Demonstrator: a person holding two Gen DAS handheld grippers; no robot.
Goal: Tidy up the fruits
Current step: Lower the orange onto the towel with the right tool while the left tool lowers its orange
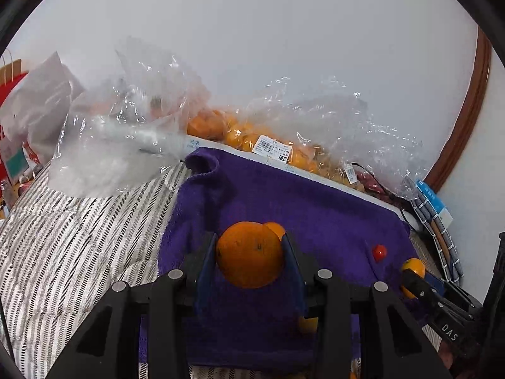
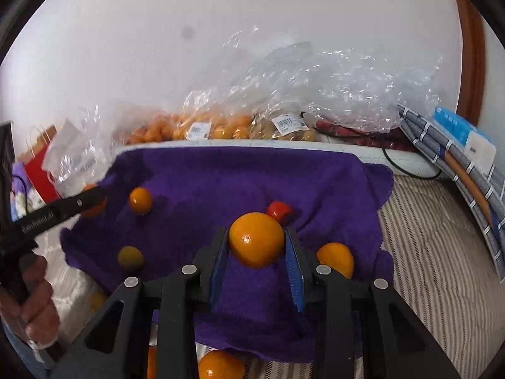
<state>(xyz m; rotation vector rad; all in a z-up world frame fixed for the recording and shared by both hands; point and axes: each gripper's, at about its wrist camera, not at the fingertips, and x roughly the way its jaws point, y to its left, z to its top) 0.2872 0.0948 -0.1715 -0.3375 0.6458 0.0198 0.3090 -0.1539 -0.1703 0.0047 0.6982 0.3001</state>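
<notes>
My left gripper [image 1: 251, 246] is shut on a large orange [image 1: 249, 254] held above the purple towel [image 1: 315, 208]. My right gripper [image 2: 256, 237] is shut on another orange [image 2: 256, 239] above the same towel [image 2: 221, 177]. Loose on the towel are a small orange [image 2: 140, 201], a greenish fruit [image 2: 130, 257], a red tomato [image 2: 279, 211] and an orange [image 2: 335, 259] by my right finger. The left gripper shows at the left of the right wrist view [image 2: 90, 200], with its orange partly hidden. The right gripper shows at the right of the left wrist view [image 1: 413, 276].
Clear plastic bags of oranges [image 2: 214, 126] and other produce lie on a white box [image 2: 363, 153] along the wall behind the towel. A striped bedcover [image 1: 72, 237] lies around the towel. Folded cloth and a blue box [image 2: 457, 132] lean at the right. An orange [image 2: 221, 364] lies below the towel.
</notes>
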